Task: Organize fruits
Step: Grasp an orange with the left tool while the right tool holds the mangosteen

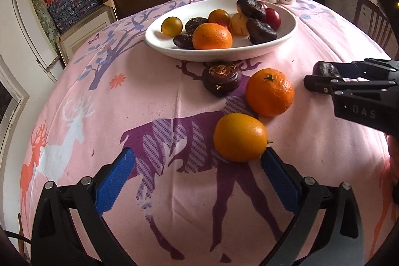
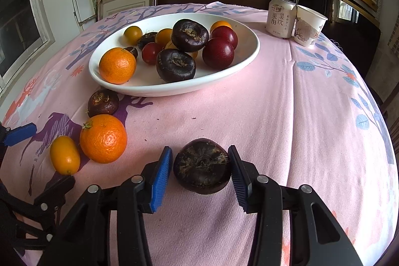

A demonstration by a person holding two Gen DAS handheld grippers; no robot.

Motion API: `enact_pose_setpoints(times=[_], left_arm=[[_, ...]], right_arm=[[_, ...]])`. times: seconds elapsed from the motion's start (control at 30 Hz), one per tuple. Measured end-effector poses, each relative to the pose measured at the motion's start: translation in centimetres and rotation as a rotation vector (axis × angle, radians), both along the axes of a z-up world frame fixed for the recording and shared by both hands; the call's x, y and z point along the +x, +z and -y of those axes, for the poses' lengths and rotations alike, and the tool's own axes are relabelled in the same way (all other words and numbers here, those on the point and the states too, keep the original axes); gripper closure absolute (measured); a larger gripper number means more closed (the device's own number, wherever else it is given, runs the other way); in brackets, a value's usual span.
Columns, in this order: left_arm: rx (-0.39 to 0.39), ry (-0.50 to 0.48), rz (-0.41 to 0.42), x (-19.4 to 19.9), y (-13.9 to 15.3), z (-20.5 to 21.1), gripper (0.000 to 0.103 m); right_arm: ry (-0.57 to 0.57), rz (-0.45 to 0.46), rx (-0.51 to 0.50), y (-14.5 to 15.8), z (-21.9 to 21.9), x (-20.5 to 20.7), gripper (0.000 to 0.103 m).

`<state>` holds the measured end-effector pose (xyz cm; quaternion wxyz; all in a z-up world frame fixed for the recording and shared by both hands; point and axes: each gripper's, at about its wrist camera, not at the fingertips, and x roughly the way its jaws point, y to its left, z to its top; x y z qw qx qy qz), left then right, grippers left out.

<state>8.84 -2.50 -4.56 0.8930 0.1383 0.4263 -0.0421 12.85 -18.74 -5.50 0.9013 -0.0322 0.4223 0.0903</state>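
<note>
My right gripper (image 2: 199,148) stands open around a dark water chestnut (image 2: 202,166) that rests on the pink cloth. Its right pad touches the fruit and a gap shows at the left pad. My left gripper (image 1: 198,151) is wide open and low over the cloth, with a kumquat (image 1: 240,136) just ahead of its right fingertip. Beyond the kumquat lie a tangerine (image 1: 269,92) and a second water chestnut (image 1: 220,79). The white bowl (image 1: 224,55) behind them holds a tangerine, several chestnuts, kumquats and red plums.
A drink can (image 2: 281,18) and a paper cup (image 2: 309,25) stand at the table's far right. Bare pink cloth spreads to the right of the bowl. Chairs and shelves of boxes lie past the far edge.
</note>
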Motion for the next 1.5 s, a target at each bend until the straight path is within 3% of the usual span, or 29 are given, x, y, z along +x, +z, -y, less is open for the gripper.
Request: enact_pose_setpoints(times=[0.13, 0.23, 0.33, 0.5, 0.77, 0.97, 1.1, 1.2, 1.4, 1.47, 1.5], left_arm=[[-0.079, 0.014, -0.038, 1.1, -0.4, -0.4, 0.004], [-0.205, 0.013, -0.076, 1.7, -0.6, -2.0, 0.004], [-0.151, 0.019, -0.071, 1.6, -0.7, -1.2, 0.004], [-0.171, 0.037, -0.058, 1.4, -0.5, -1.2, 0.004], [-0.120, -0.044, -0.031, 0.9, -0.1, 0.9, 0.004], [-0.137, -0.109, -0.041, 0.8, -0.2, 1.8, 0.008], [-0.208, -0.099, -0.075, 1.3, -0.5, 0.8, 0.008], [-0.237, -0.084, -0.065, 1.2, -0.3, 0.3, 0.008], [-0.238, -0.061, -0.037, 0.9, 0.1, -0.1, 0.009], [-0.234, -0.068, -0.040, 0.9, 0.0, 0.0, 0.013], [-0.234, -0.073, -0.039, 0.8, 0.1, 0.1, 0.027]], right_arm=[[0.005, -0.001, -0.003, 0.0, -0.1, 0.0, 0.052], [0.005, -0.001, -0.002, 0.0, -0.1, 0.0, 0.052], [0.006, -0.001, 0.002, 0.0, -0.1, 0.0, 0.052], [0.006, -0.001, 0.000, 0.0, -0.1, 0.0, 0.052], [0.007, -0.002, 0.000, 0.0, -0.1, 0.0, 0.051], [0.008, -0.009, 0.058, 0.5, 0.9, -0.5, 0.046], [-0.032, 0.037, 0.097, 1.9, 3.0, -1.4, 0.036], [-0.064, 0.032, 0.127, 1.9, 4.6, -1.7, 0.036], [-0.007, 0.031, 0.076, 0.8, 3.3, -2.0, 0.036], [0.021, 0.017, 0.069, 0.5, 2.4, -1.9, 0.040], [0.032, 0.014, 0.065, 0.4, 2.2, -1.8, 0.045]])
